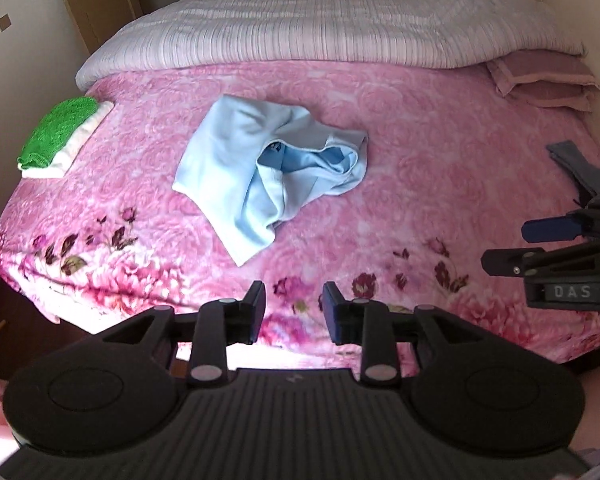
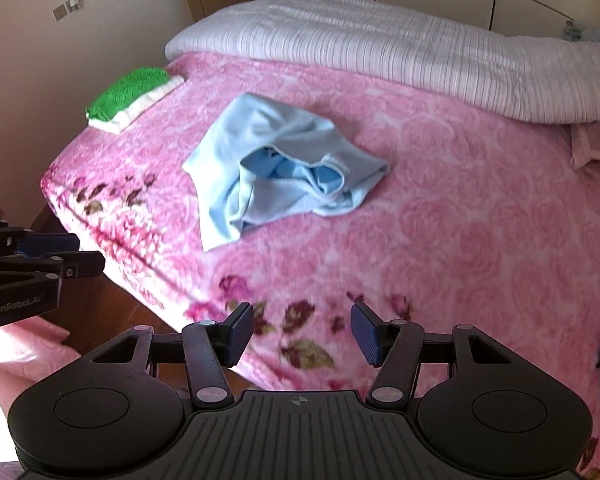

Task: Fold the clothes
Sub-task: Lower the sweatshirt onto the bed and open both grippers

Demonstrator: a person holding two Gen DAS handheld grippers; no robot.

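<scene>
A light blue garment [image 1: 268,168] [image 2: 280,172] lies crumpled in the middle of the pink floral bedspread [image 1: 440,168] [image 2: 460,200]. My left gripper [image 1: 294,308] hovers open over the near edge of the bed, well short of the garment, with nothing between its fingers. My right gripper [image 2: 302,330] is open too, also above the near edge and apart from the cloth. In the left wrist view the right gripper [image 1: 504,246] pokes in from the right. The left gripper [image 2: 90,254] shows at the left edge of the right wrist view.
A folded stack, a green cloth [image 1: 56,132] [image 2: 128,92] on a white one, rests at the bed's left edge. A striped quilt [image 1: 320,28] [image 2: 400,48] covers the far end. Folded pink linens [image 1: 540,80] sit far right; a grey cloth [image 1: 576,168] lies at the right edge.
</scene>
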